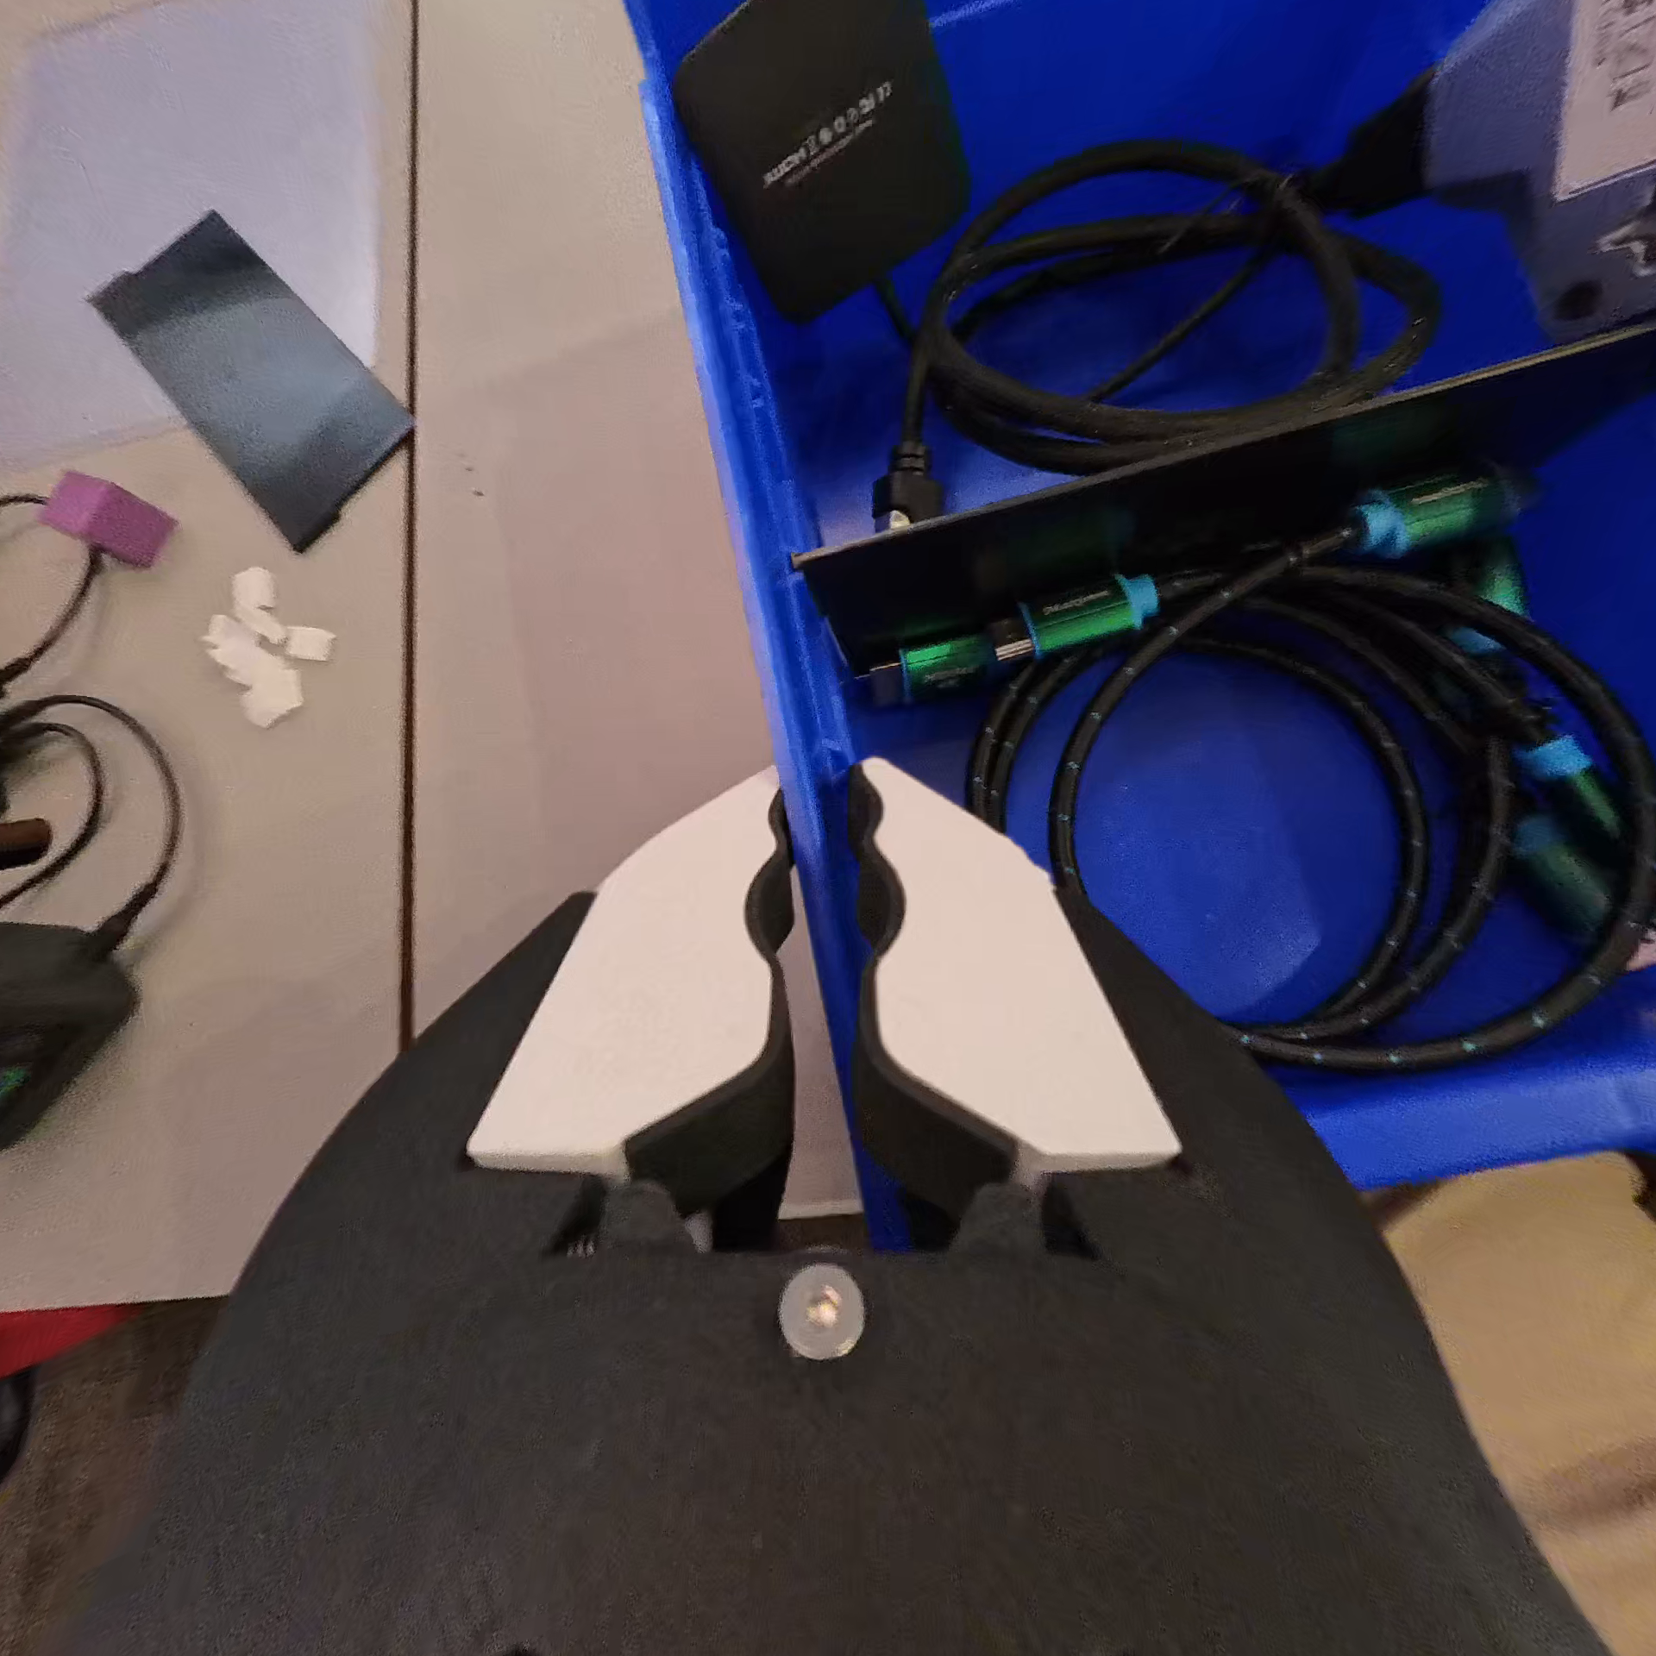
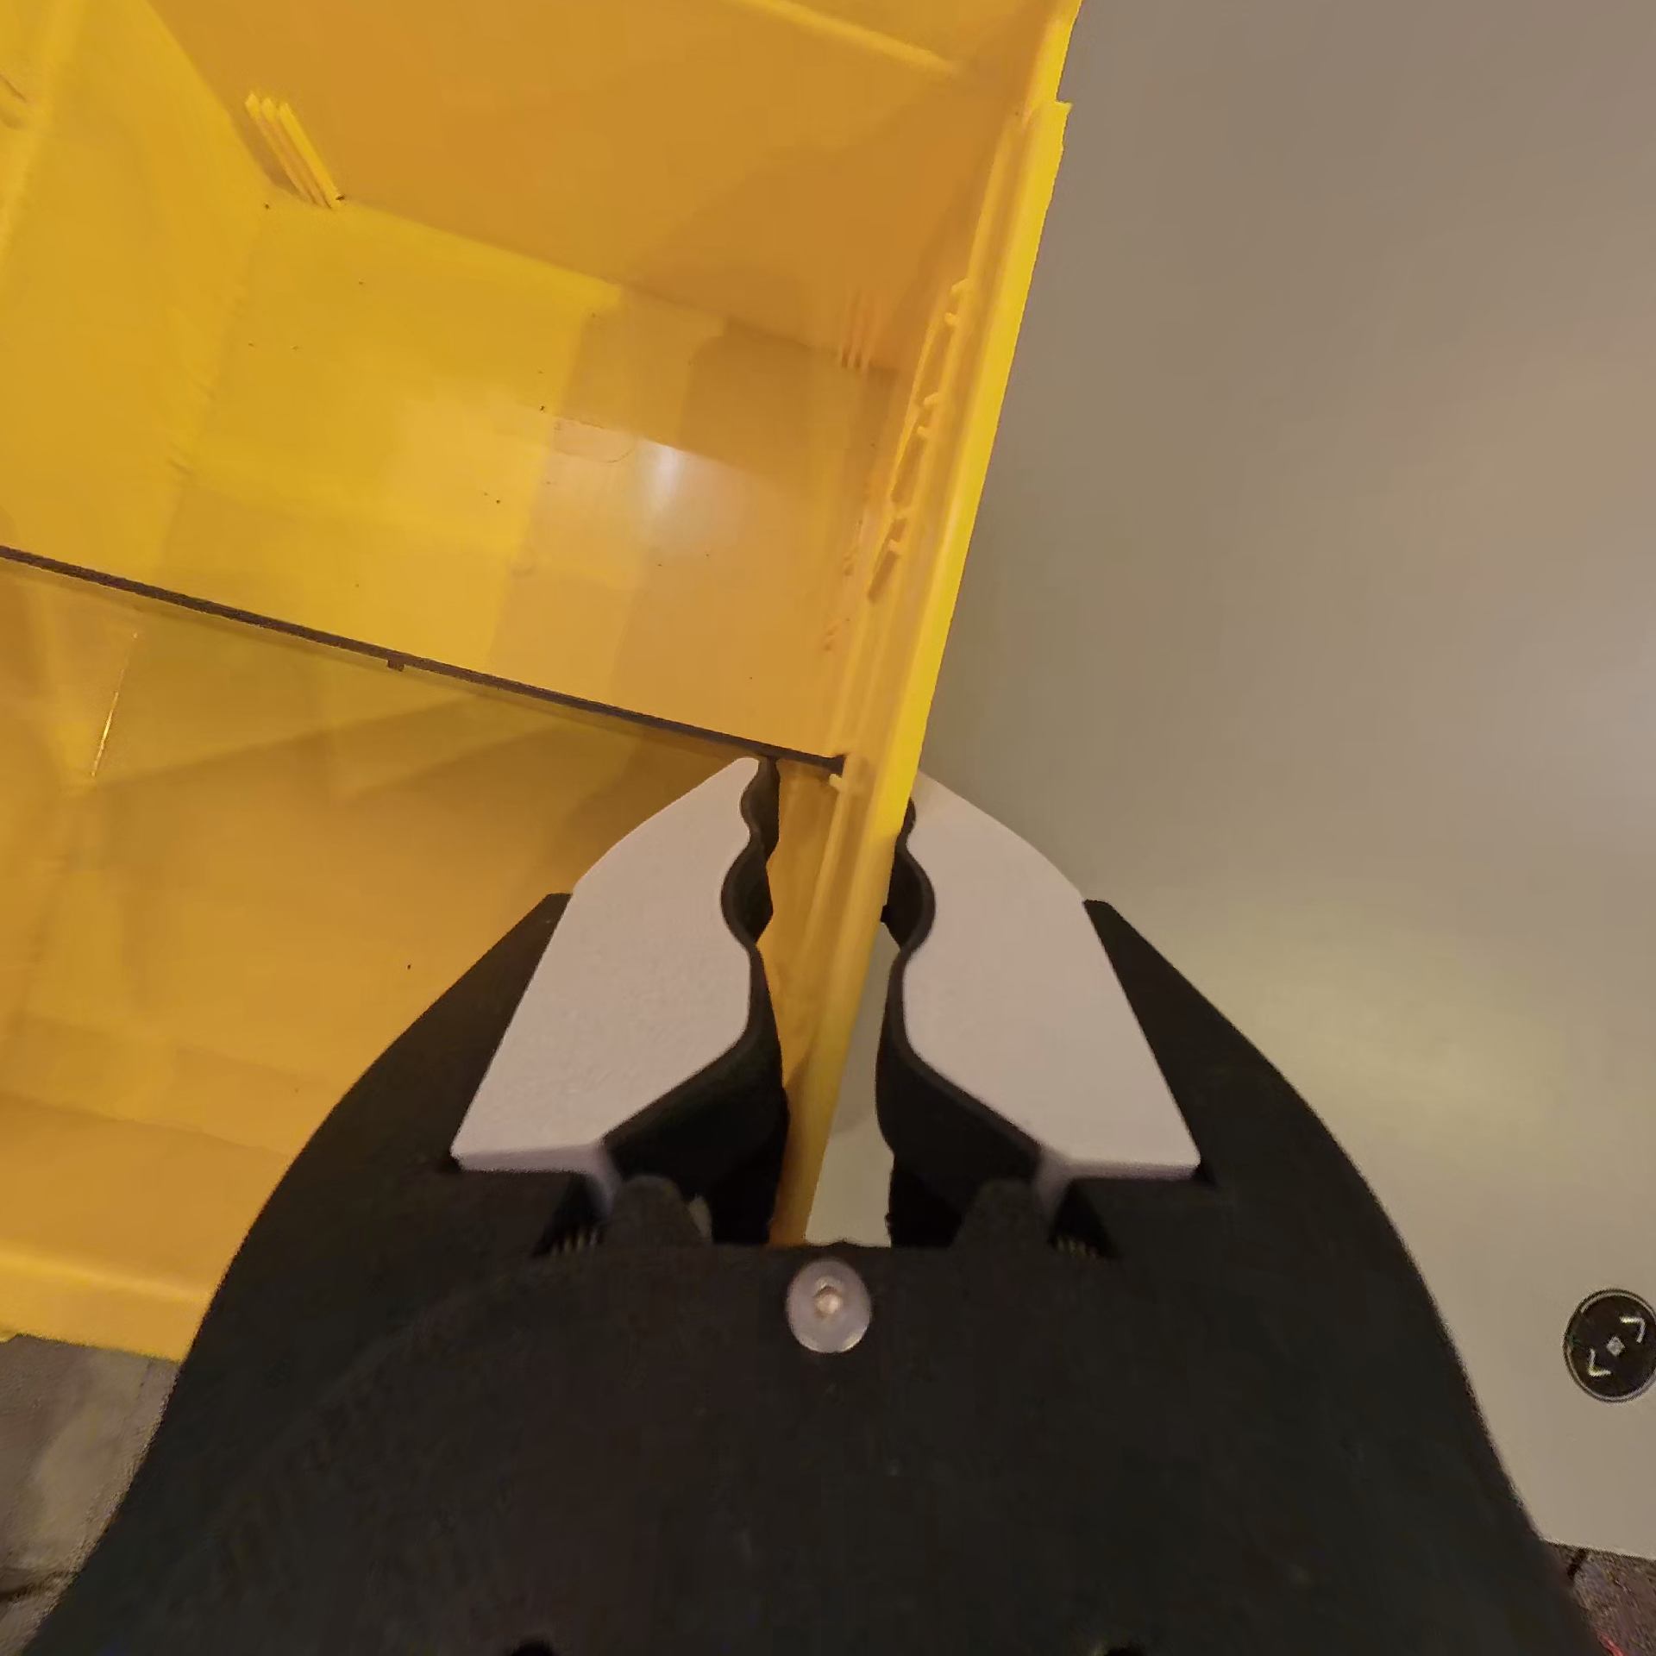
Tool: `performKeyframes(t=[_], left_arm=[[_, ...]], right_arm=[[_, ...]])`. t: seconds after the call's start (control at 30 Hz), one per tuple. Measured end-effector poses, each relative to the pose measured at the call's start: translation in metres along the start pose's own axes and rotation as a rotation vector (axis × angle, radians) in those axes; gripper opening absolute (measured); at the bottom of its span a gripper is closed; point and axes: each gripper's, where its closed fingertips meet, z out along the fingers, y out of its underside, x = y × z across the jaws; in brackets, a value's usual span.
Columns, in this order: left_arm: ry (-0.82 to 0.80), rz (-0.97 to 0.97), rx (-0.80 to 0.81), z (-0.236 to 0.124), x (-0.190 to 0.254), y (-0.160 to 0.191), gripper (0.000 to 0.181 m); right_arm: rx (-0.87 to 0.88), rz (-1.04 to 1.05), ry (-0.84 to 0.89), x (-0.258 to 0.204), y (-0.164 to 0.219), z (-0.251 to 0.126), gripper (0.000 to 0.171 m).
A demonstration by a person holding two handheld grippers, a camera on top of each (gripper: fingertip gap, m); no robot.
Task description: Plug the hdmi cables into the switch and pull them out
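Grippers, both clamped on bin walls. My left gripper (image 1: 817,789) straddles the side wall of a blue bin (image 1: 789,573), one finger outside over the table (image 1: 556,538), the other inside; the black pads (image 1: 771,896) look to be pinching the wall, with a slight gap on the inner side. In the near compartment, just past the inner finger, I see coiled braided hdmi cables (image 1: 1254,806) with green plugs (image 1: 1084,605) banded in light blue; several plugs lie against a black divider (image 1: 1254,484) crossing the bin. Beyond the divider lie a plain black cable (image 1: 1147,296), coiled, a flat black box (image 1: 824,152) leaning in the far corner, and a grey device (image 1: 1541,161) at the right edge; which of these is the switch I cannot tell. On the table, left of the bin: a dark flat slab (image 1: 251,376), a purple block (image 1: 107,520) on a cord, and white scraps (image 1: 264,641).

My right gripper (image 2: 833,789) pinches the side wall of a yellow bin (image 2: 950,448), one finger inside, one outside over the pale table (image 2: 1299,538). A thin dark divider (image 2: 403,663) spans this bin. A round black disc (image 2: 1610,1369) lies on the table at far right.
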Motion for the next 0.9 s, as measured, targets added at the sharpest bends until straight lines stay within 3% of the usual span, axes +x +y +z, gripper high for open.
performKeyframes(t=[0.9], left_arm=[[0.050, -0.024, 0.105, 0.025, -0.059, -0.011, 0.007]], right_arm=[[-0.009, -0.001, 0.032, 0.030, 0.010, -0.002, 0.017]])
